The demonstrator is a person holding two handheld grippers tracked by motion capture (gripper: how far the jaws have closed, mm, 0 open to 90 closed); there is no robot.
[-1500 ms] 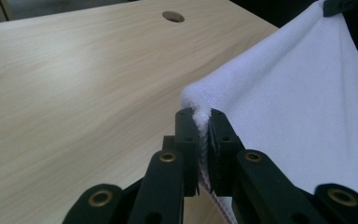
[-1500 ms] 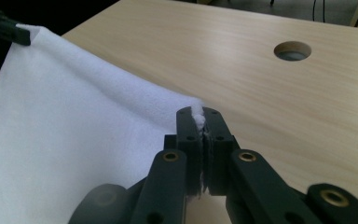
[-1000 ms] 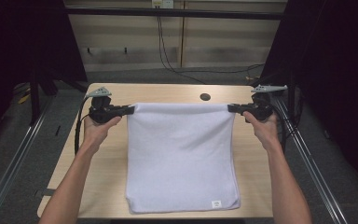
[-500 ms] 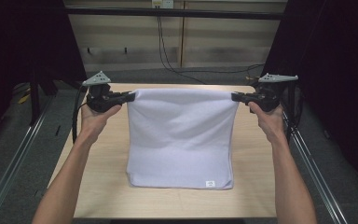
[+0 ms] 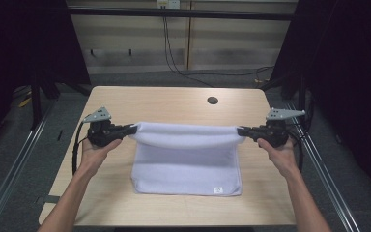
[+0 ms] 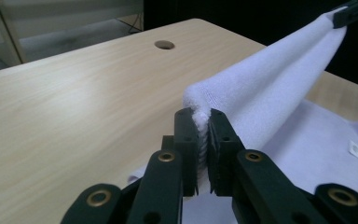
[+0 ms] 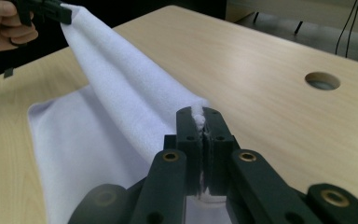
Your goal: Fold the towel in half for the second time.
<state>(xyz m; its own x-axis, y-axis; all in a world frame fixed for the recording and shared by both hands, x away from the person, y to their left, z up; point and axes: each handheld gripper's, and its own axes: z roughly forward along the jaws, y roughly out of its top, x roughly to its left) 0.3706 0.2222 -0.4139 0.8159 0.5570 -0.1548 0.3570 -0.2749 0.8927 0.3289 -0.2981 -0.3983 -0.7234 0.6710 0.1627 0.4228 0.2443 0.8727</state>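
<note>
A pale lavender towel (image 5: pixel 186 162) lies on the wooden table (image 5: pixel 154 101), its far edge lifted and stretched between both grippers. My left gripper (image 5: pixel 134 128) is shut on the towel's left far corner (image 6: pixel 200 116). My right gripper (image 5: pixel 240 130) is shut on the right far corner (image 7: pixel 198 113). The raised edge sags slightly over the lower half, which rests flat with a small white label (image 5: pixel 217 190) near its front right corner. In the left gripper view the right gripper (image 6: pixel 354 10) shows at the far end of the towel (image 6: pixel 270 88); in the right gripper view the left gripper (image 7: pixel 46 10) and hand show likewise.
A round cable hole (image 5: pixel 212 100) sits in the table's far right part. Bare wood lies beyond the towel and on both sides. Black cables (image 5: pixel 174 43) hang behind the table, and metal rails (image 5: pixel 14 169) run along the floor at each side.
Both grippers have carried the towel's far edge toward the person and lower, so the upper half now folds over the lower half. The towel's visible length has shortened.
</note>
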